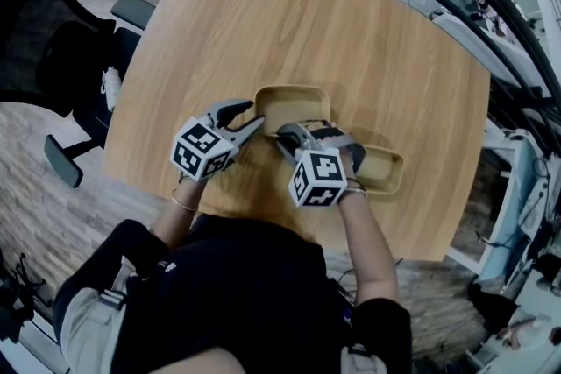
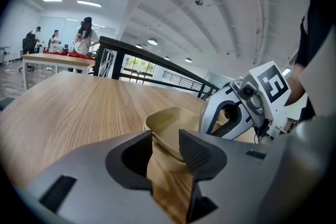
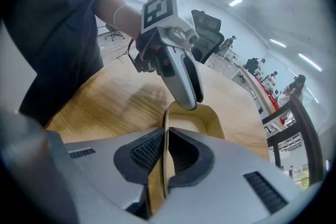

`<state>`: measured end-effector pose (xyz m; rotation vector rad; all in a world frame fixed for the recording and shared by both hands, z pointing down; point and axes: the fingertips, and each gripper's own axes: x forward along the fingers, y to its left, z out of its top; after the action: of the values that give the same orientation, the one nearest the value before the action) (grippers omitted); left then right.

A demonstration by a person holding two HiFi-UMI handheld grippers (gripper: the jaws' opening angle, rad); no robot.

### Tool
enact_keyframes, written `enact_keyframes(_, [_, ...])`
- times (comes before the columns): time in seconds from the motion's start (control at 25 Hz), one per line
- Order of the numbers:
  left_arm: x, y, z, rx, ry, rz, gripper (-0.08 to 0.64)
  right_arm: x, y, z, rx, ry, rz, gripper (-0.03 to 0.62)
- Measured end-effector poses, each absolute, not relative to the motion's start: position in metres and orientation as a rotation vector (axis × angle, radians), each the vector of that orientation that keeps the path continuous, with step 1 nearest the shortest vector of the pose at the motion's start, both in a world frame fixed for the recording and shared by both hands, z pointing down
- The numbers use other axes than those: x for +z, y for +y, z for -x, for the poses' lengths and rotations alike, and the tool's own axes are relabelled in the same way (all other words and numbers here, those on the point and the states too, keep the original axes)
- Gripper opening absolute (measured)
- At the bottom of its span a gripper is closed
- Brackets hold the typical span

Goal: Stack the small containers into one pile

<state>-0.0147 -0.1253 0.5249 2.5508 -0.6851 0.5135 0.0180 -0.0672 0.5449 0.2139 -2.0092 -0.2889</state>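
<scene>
Jaws of the right gripper (image 3: 165, 152) are pinching together on the thin near wall of the container (image 1: 292, 108), which is sitting flat near the middle of the table (image 1: 263, 13). In the head view this gripper is pointing in from the lower right, steeply downward, at the container's lower edge.

Left gripper (image 2: 165, 148) is pointing in from the lower left. Its jaws are standing apart, with the container's rounded corner showing in the gap between them; neither pad is clearly pressing on it. In the right gripper view the left gripper's tip is hanging over the far end of that same container.

Other container (image 1: 386, 172) is lying on the table at the right of the head view, near the first and partly covered by the right hand (image 1: 351, 160), which is hiding whether the two are touching. Both are tan, shallow and upright. Chair (image 1: 53, 48), black, is standing at the upper left, off the table's edge.
</scene>
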Motion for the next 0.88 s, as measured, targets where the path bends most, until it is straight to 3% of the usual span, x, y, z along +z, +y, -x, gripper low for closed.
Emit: enact_keyframes(0.88, [0.5182,-0.1227,0.0136,0.492,-0.693,-2.567,0.144,0.5393,-0.0624,-0.0219,-0.282,-2.002,-0.228,0.032])
